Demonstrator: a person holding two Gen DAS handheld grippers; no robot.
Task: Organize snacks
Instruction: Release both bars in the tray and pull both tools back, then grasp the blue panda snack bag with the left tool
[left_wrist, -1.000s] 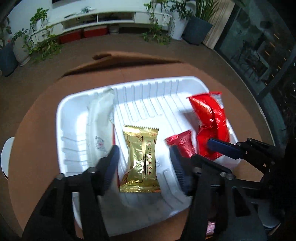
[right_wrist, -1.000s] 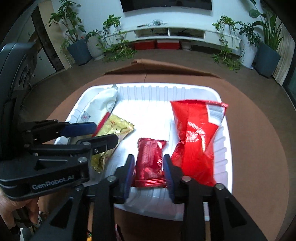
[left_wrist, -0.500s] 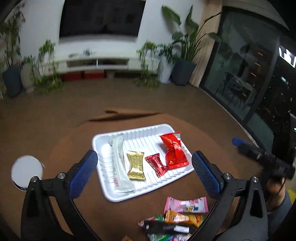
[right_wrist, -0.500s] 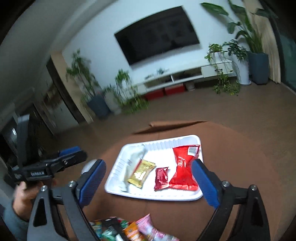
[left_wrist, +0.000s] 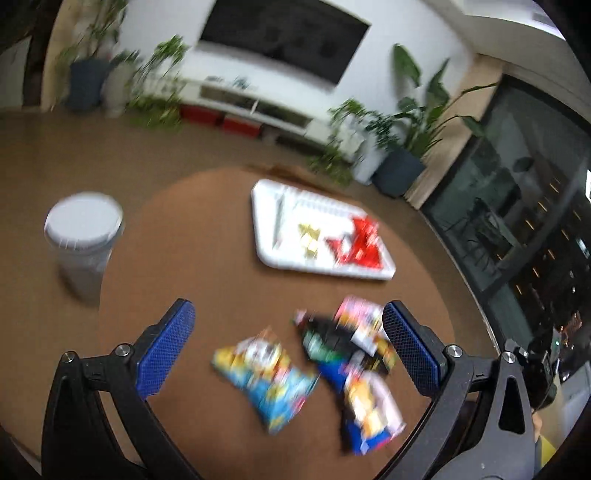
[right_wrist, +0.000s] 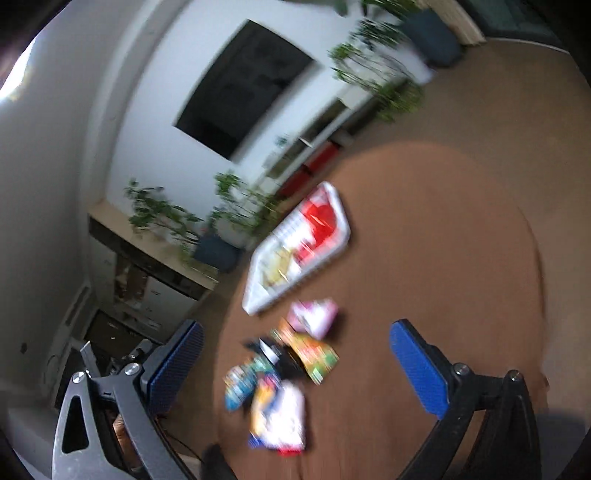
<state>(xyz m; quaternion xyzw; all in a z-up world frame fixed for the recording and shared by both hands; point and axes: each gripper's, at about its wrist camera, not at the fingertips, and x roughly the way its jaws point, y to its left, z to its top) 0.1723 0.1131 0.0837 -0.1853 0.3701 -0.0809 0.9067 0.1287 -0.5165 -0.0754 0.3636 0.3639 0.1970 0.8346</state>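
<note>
Snack packets lie in two groups on the round brown table (left_wrist: 207, 258): those already sorted rest inside the white ribbed tray (left_wrist: 264, 221), and a loose heap (left_wrist: 332, 354) waits nearer the camera. In the tray, a pale packet (left_wrist: 277, 221) lies along one side, a gold packet (left_wrist: 309, 240) sits mid-tray, and red packets (left_wrist: 358, 243) occupy the other end, laid side by side, presumably so each kind keeps its own lane. The left gripper (left_wrist: 288, 350) is held above the heap with its blue pads spread wide and nothing between them; a blue-and-yellow bag (left_wrist: 269, 373) falls roughly between the pads, a likely next pick. The right gripper (right_wrist: 295, 365) is likewise spread and empty, tilted so that the table appears slanted, with the same heap (right_wrist: 280, 373) between its pads and the tray (right_wrist: 255, 295) beyond. A pink packet (right_wrist: 314, 314) lies at the heap's edge nearest the tray. A white-topped cylinder (left_wrist: 83, 243) stands off the table to the left. Motion blur obscures printing on every wrapper, so contents cannot be identified.
</note>
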